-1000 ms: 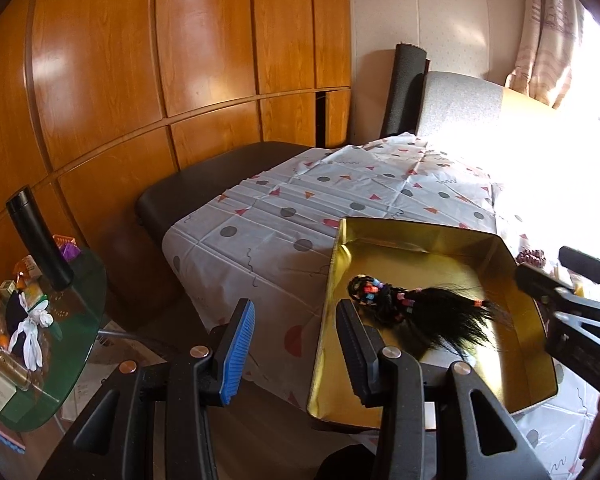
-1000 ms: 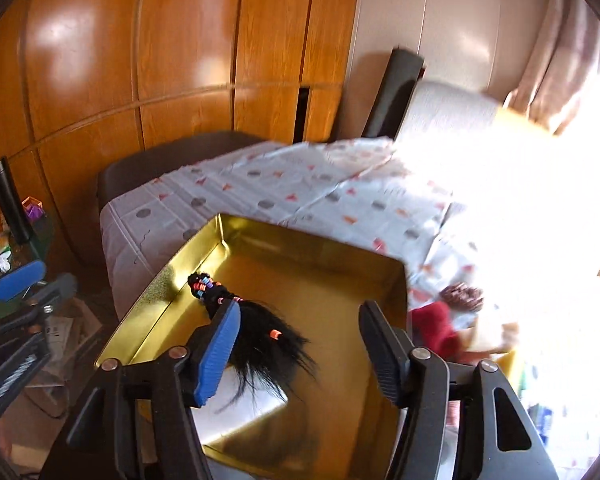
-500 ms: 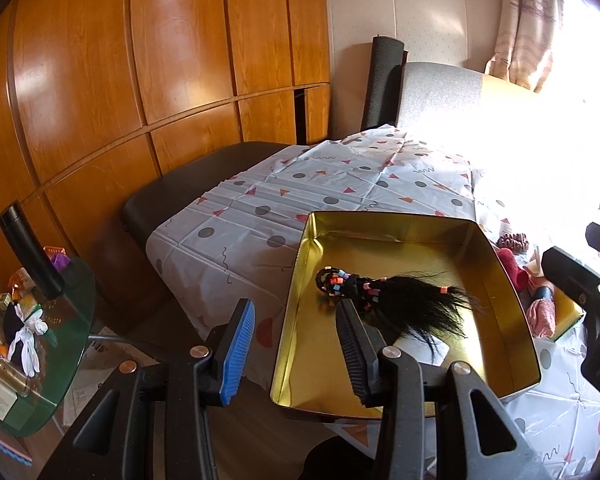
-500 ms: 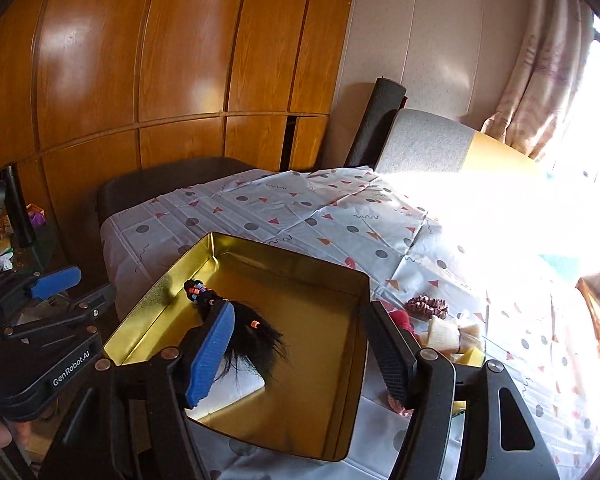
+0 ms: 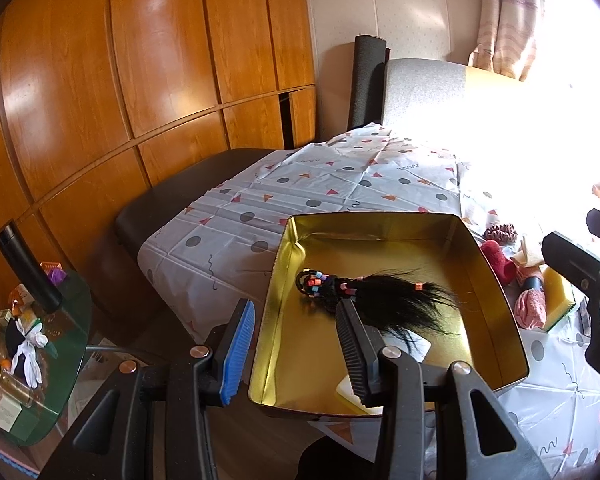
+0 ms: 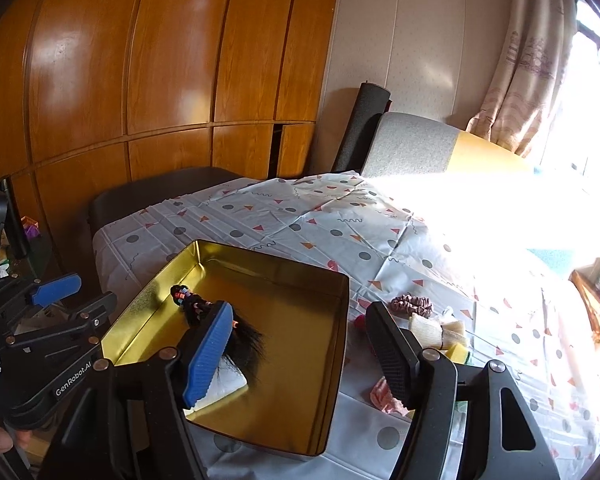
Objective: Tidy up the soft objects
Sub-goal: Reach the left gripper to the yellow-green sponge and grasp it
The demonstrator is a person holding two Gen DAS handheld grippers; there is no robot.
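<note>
Both grippers had drawn back since the earlier frame, and the right gripper (image 6: 300,344) had just been spreading its fingers, nothing between them. The left gripper (image 5: 296,344) was spread and empty too. The black hairpiece (image 5: 380,300) lay inside the gold tin (image 5: 496,292) on the surface.

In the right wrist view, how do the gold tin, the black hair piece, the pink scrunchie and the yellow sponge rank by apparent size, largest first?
1. Gold tin, by far the largest.
2. Black hair piece, partly hidden behind the right gripper's blue finger.
3. Pink scrunchie.
4. Yellow sponge; only a corner shows, so its rank is uncertain.
</note>
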